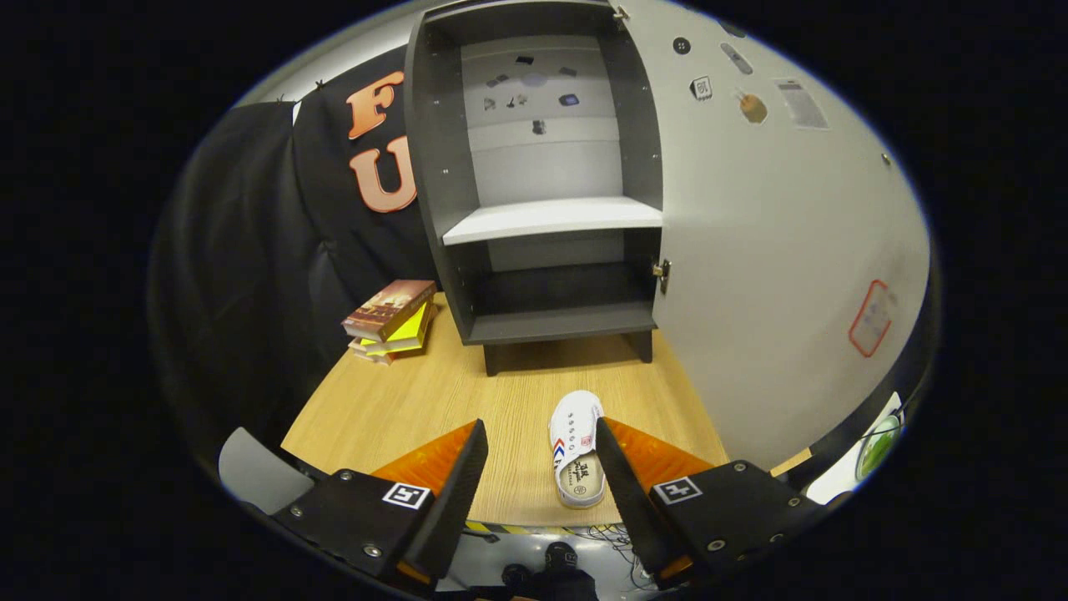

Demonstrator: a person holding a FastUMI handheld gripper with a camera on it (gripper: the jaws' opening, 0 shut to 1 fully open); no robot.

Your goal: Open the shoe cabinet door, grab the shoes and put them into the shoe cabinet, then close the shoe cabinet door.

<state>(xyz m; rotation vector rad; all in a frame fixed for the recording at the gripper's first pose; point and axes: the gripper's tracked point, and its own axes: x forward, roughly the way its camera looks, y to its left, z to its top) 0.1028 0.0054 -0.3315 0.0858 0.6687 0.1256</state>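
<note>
In the gripper view, a stack of books [390, 321] lies on the wooden table [392, 401], left of the shoe cabinet [542, 217], whose door [768, 267] is swung wide open to the right. A white shoe [576, 446] lies on the table before the cabinet, between the fingers and beside the right one. The gripper [541, 442] hovers above, its fingers spread apart and holding nothing.
</note>
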